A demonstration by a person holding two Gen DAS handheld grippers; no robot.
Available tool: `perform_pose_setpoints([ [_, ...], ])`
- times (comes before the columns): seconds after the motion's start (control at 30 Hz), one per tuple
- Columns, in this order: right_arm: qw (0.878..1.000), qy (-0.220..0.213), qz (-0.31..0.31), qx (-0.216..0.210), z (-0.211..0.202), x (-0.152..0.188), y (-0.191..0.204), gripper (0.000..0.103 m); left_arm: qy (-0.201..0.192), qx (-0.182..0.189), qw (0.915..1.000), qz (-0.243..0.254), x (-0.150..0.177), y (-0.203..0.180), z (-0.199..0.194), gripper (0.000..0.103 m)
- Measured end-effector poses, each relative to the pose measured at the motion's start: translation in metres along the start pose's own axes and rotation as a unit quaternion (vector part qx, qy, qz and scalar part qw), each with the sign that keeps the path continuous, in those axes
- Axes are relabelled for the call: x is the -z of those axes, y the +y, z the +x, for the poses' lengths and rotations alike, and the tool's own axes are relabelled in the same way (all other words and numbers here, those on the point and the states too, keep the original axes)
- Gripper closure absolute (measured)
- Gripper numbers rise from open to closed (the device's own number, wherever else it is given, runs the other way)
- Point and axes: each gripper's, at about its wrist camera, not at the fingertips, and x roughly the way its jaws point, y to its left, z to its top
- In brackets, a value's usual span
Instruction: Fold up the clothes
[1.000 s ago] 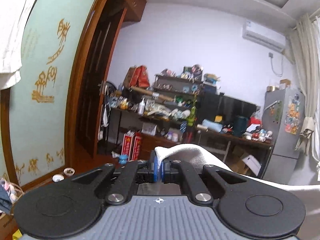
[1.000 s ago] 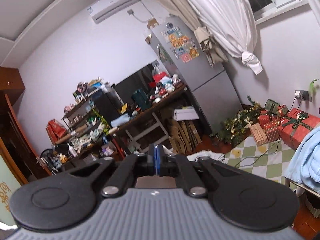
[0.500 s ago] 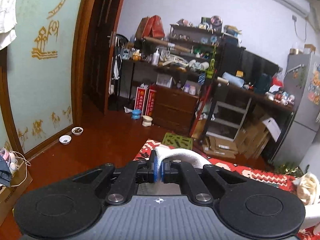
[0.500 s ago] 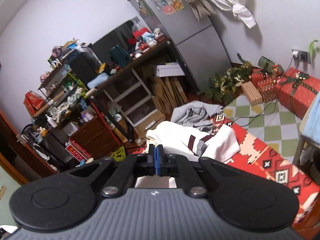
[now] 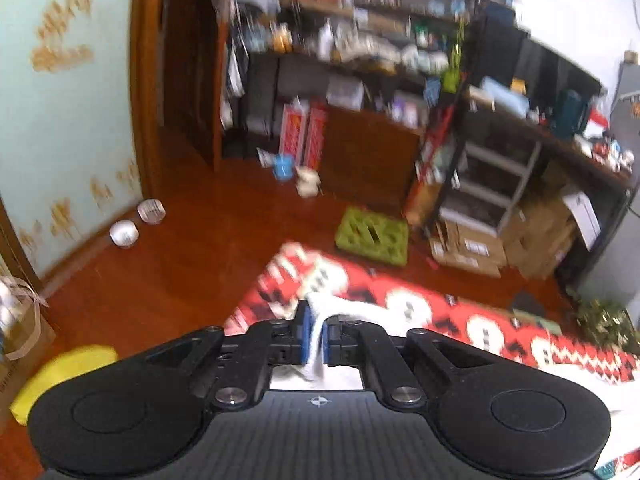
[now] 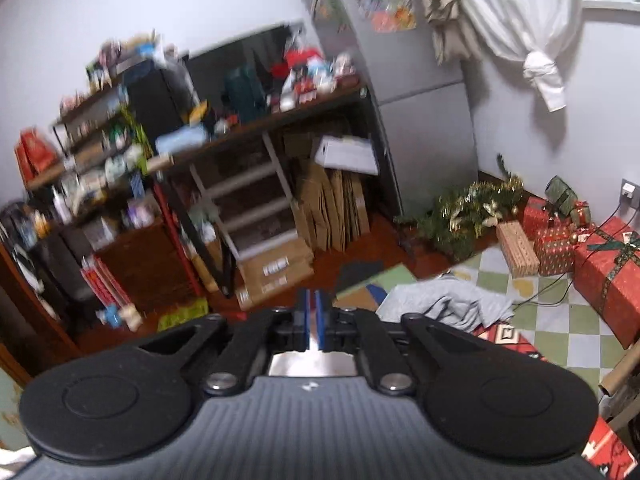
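Polished red-brown floorboards [image 5: 172,264] fill the left of my left-hand view, running from a pale green wall panel [image 5: 60,120] with gold motifs and a dark wooden door frame [image 5: 144,80] to cluttered shelves [image 5: 380,40] at the back. Two small white bowls [image 5: 138,222] sit by the wall, and a green crate [image 5: 374,236] lies near a red patterned rug [image 5: 460,312] spread across the floor. My left gripper [image 5: 318,332] has its blue pads parting, with a fold of white garment [image 5: 348,314] between them; the cloth trails over the rug to the right. Whether the pads press it I can just make out: it touches them on both sides. In my right-hand view, the same shelves and a desk [image 6: 256,124] give way to stacked cardboard [image 6: 328,208], a grey fridge [image 6: 420,100], a knotted white curtain [image 6: 528,28], tinsel greenery [image 6: 468,208] and wrapped red gift boxes [image 6: 600,268]. A grey garment [image 6: 448,304] lies crumpled on the floor by checked tiles [image 6: 520,308]. My right gripper [image 6: 312,320] is opening too, a narrow gap between its pads with nothing in it.
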Motion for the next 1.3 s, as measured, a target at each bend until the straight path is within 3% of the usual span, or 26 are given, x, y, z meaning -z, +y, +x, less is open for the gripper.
perform_pose_setpoints([
  [0.07,1.0,0.018,-0.002,0.006,0.022,0.003,0.004,0.091,0.015,0.002,0.9998,0.01,0.008,-0.004,0.01,0.092],
  [0.13,1.0,0.026,-0.008,0.004,0.03,0.009,0.005,0.089,0.015,0.002,0.9996,0.024,0.016,-0.007,0.01,0.085],
  [0.2,0.999,0.03,-0.015,0.0,0.032,0.017,0.003,0.086,0.011,0.012,0.9994,0.031,0.019,-0.007,0.002,0.07],
  [0.27,0.999,0.037,-0.02,-0.004,0.024,0.028,-0.002,0.084,0.007,0.021,0.999,0.038,0.022,-0.007,-0.005,0.069],
  [0.4,0.998,0.053,-0.03,-0.021,-0.011,0.057,-0.018,0.079,0.002,0.041,0.9982,0.044,0.027,-0.004,-0.029,0.055],
  [0.57,0.996,0.073,-0.025,-0.041,-0.069,0.105,-0.039,0.077,-0.002,0.056,0.9975,0.042,0.034,0.007,-0.067,0.05],
  [0.73,0.994,0.086,-0.031,-0.058,-0.124,0.149,-0.056,0.073,-0.005,0.104,0.9935,0.045,0.054,0.005,-0.11,0.05],
  [0.9,0.991,0.101,-0.046,-0.069,-0.17,0.186,-0.067,0.072,0.013,0.169,0.9815,0.089,0.098,-0.037,-0.136,0.05],
  [1.1,0.99,0.113,-0.025,-0.086,-0.204,0.216,-0.082,0.072,0.06,0.24,0.9555,0.16,0.165,-0.116,-0.129,0.051],
  [1.3,0.988,0.121,-0.016,-0.094,-0.223,0.23,-0.095,0.072,0.081,0.249,0.9337,0.245,0.216,-0.187,-0.094,0.051],
])
